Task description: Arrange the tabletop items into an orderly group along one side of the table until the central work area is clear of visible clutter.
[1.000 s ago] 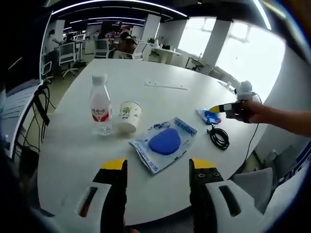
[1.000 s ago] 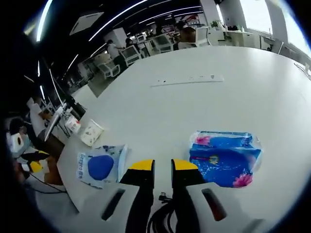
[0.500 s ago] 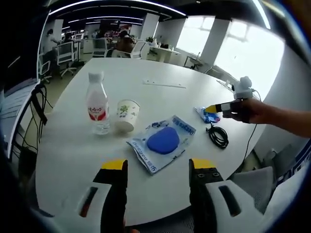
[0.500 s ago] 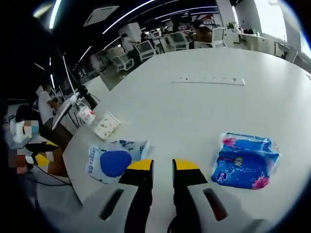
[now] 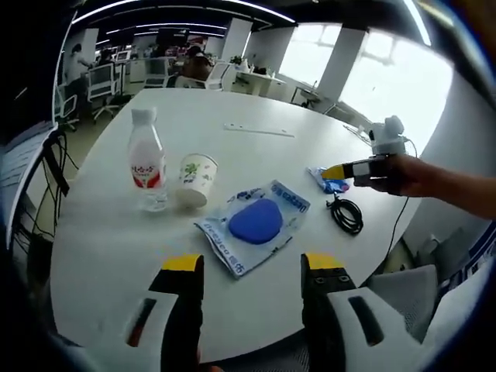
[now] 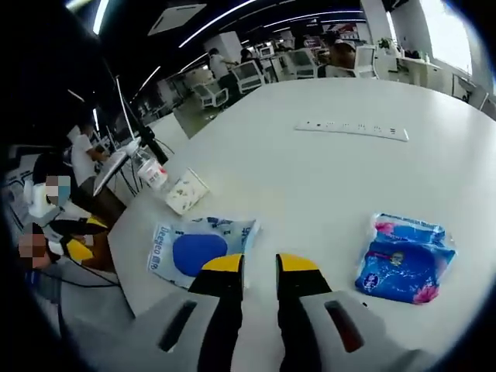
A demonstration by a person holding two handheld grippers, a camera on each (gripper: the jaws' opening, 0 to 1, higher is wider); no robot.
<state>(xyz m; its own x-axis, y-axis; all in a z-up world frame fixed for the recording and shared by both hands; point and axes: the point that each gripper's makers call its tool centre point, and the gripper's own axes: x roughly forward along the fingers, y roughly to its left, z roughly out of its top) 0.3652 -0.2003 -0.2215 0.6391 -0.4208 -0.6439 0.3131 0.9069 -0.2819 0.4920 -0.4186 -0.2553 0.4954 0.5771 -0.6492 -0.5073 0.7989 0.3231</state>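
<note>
In the left gripper view, the left gripper rises from the bottom of the frame with its yellow-tipped jaws spread wide apart, grasping nothing, above the near edge of the round white table. Just beyond the jaws, at frame centre, lies a clear packet with a blue pad inside, flat on the tabletop. To its upper left stand a paper cup and, just beside it on the left, a water bottle with a red label, both upright. At the right of the frame the right gripper is held in a person's hand over a blue tissue pack, with a coiled black cable just below it near the table's edge. A long white power strip lies farther back, well apart from the rest.

In the right gripper view, the right gripper shows its jaws nearly together with a narrow gap, holding nothing as far as can be made out. The tissue pack lies at lower right, the blue-pad packet at lower left, and the cup seems to lean at the far left beside the bottle.
</note>
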